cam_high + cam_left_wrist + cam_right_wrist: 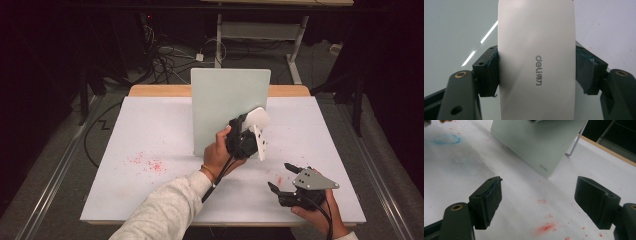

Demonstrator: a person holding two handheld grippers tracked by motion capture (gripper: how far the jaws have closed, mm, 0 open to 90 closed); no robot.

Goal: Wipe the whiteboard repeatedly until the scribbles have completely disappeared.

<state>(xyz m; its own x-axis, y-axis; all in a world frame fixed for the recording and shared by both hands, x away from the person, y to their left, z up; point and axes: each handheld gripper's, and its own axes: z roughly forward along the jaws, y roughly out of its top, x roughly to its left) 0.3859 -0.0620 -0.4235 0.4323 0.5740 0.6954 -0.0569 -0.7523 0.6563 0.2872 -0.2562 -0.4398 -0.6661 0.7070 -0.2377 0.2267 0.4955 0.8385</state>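
A pale green-white board (225, 100) stands upright in the middle of the table. My left gripper (252, 127) is shut on a white eraser (257, 119) and holds it against the board's lower right face. In the left gripper view the eraser (536, 50), printed "deli", is clamped between both pads (491, 72), with the board (456, 25) right behind it. My right gripper (280, 176) hovers open near the table's front right, holding nothing. Its jaws (539, 197) stand wide apart over the table, and the board (536, 142) lies ahead of them.
A white sheet (150, 130) covers the table, with red specks (147, 163) at the left and a red smear (546, 227) under the right gripper. A faint blue ring (446, 138) marks the sheet. A wire stand (574, 145) props the board. Cables (165, 55) lie on the floor behind.
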